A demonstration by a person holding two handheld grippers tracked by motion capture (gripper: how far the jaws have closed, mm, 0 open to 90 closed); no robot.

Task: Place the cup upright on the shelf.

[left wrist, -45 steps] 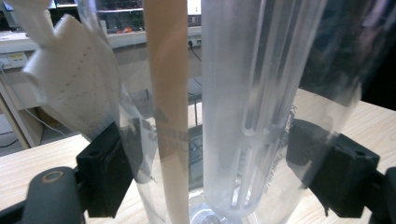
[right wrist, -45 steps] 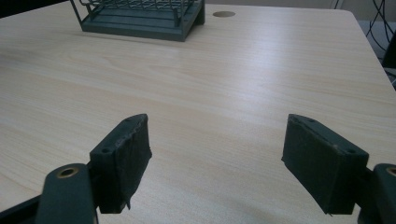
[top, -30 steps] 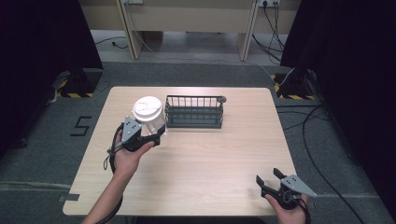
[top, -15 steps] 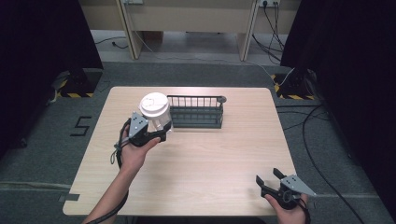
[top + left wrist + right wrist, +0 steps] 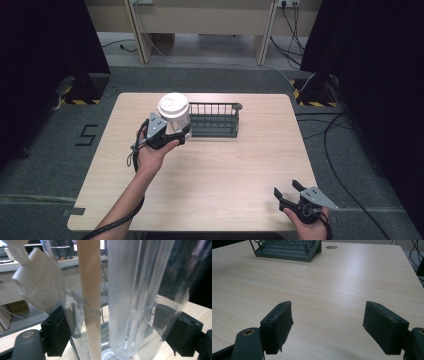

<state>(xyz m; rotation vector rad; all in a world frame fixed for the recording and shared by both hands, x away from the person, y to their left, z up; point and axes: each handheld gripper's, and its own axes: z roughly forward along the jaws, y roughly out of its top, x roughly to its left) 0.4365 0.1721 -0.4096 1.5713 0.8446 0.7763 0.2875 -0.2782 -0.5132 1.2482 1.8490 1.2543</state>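
left gripper jaws clamped on clear lidded cup; slick wall may slip, clip wire rack. right gripper jaws apart, empty.

Left tongs have carried the lidded cup toward the rack
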